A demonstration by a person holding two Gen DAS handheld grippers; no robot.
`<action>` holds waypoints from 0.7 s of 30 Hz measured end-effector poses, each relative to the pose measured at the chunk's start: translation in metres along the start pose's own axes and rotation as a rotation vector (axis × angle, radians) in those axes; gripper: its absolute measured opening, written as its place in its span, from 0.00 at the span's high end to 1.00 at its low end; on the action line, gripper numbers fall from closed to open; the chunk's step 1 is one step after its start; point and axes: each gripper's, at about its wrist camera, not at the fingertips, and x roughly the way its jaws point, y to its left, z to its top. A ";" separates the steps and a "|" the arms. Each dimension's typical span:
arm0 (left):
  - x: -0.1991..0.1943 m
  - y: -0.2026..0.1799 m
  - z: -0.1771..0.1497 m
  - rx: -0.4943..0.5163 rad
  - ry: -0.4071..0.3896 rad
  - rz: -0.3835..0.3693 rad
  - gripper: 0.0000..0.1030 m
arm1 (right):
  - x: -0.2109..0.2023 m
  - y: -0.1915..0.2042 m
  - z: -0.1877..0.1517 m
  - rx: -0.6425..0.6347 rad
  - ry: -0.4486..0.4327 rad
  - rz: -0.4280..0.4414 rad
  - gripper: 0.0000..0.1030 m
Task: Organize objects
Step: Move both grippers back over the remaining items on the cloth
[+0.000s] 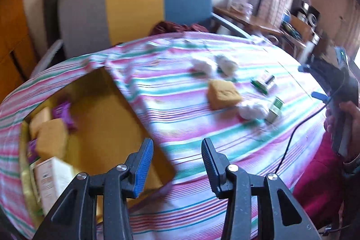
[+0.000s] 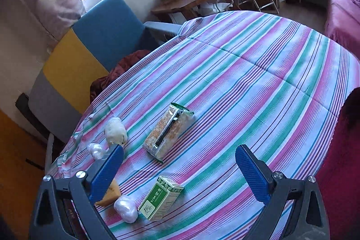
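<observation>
A: Left gripper (image 1: 177,161) first: fingers partly spread, nothing between them. Just past the left finger sits the yellow box (image 1: 117,114), sunk into the striped surface (image 1: 202,138).

B: What's in the box?

A: Two tan sponges (image 1: 50,134), purple packets (image 1: 64,113) and a white carton (image 1: 54,179), all at its far-left side, left of the fingers. Looks like the sorted pile.

B: And still out?

A: Ahead and right of the left fingers: one more tan sponge (image 1: 223,93), white wads (image 1: 253,109) and small green-and-white cartons, loose on the cloth.

B: Right gripper?

A: Right gripper (image 2: 180,170) has fingers spread wide, empty. Green box (image 2: 160,200) lies between the fingers, close in, untouched. A white wad (image 2: 126,208) is just left of it; a sponge corner is partly hidden behind the left finger. Snack packet (image 2: 168,129) is further ahead, centre. Two more pale lumps sit beyond the left fingertip.

B: Progress?

A: Roughly half, I'd judge. Several items boxed, about as many still on the surface. Green box is the obvious next grab.
</observation>
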 end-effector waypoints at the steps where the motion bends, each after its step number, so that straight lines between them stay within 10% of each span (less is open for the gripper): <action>1: 0.006 -0.009 0.002 0.015 0.009 -0.015 0.56 | 0.001 0.000 -0.001 0.001 0.010 0.004 0.03; 21: 0.096 -0.059 0.050 -0.019 0.167 -0.130 0.56 | 0.016 -0.005 -0.006 0.045 0.123 0.050 0.03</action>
